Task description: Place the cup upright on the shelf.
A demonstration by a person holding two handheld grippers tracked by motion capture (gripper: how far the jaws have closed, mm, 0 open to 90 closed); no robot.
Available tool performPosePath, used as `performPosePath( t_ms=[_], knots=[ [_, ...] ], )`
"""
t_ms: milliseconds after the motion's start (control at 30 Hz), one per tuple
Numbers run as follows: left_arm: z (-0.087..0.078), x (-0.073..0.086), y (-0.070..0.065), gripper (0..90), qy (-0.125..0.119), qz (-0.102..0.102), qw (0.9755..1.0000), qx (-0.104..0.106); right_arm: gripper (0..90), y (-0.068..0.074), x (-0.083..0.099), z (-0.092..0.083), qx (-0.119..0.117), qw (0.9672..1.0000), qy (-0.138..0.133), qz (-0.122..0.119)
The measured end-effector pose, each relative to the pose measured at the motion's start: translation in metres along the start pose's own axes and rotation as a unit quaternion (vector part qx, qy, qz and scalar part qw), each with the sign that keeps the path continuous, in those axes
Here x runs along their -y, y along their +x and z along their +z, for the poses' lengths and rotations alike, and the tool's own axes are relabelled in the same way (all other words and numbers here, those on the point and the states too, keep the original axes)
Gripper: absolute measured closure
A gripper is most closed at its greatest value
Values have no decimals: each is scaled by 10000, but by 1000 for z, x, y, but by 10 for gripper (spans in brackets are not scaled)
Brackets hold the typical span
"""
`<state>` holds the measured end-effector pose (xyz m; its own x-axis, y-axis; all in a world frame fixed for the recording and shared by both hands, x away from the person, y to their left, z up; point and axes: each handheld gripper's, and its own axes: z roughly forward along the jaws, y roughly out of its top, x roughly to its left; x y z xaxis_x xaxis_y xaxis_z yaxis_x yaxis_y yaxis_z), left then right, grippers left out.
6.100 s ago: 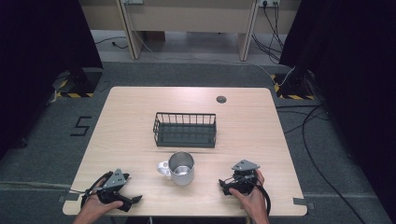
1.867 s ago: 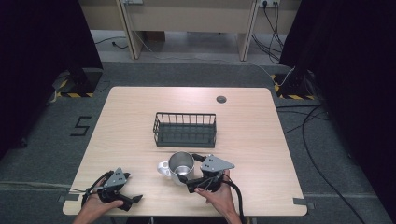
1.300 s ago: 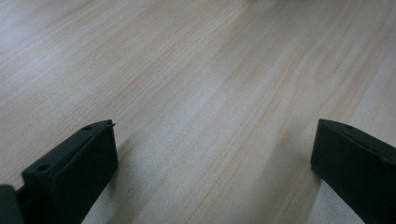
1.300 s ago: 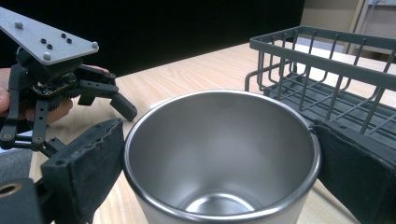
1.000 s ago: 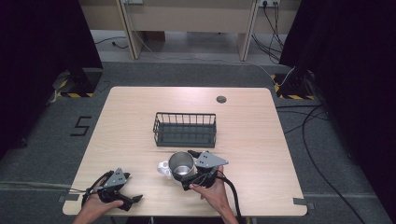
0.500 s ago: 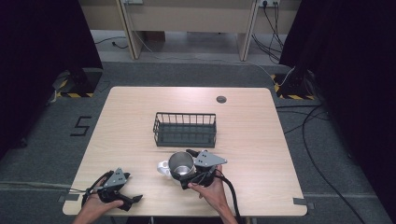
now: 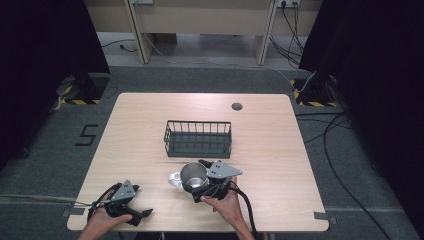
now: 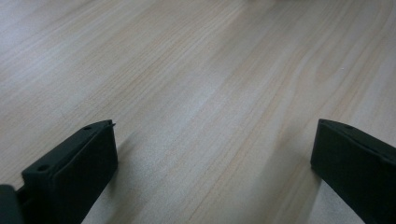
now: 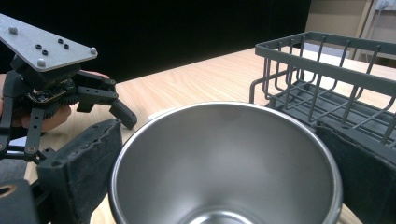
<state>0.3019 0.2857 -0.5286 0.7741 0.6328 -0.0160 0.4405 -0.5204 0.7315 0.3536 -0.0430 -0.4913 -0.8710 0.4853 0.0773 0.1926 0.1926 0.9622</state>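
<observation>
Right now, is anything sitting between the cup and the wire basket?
No. In the high view a bare strip of table separates the cup from the basket; the right gripper view likewise has nothing between them.

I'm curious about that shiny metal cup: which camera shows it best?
The right gripper view: the metal cup fills the foreground, its open mouth between the right gripper's jaws. The high view shows the cup small, with a white handle, near the wire basket. The left gripper view shows bare table.
</observation>
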Motion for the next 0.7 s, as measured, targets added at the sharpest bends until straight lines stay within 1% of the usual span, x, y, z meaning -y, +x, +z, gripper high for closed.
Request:
performPosePath(
  t_ms=[400,533,633,700],
  knots=[
    [0,0,0,0,0,2,10000,0,55,-1,0,2,-68,10000,2,12],
    [0,0,0,0,5,1,10000,-5,58,0,-1,2,-13,10000,38,21],
    [0,0,0,0,2,0,10000,0,59,0,-2,1,63,9999,60,123],
    [0,0,0,0,1,-1,10000,0,59,0,-4,1,105,9999,59,98]
  ],
)
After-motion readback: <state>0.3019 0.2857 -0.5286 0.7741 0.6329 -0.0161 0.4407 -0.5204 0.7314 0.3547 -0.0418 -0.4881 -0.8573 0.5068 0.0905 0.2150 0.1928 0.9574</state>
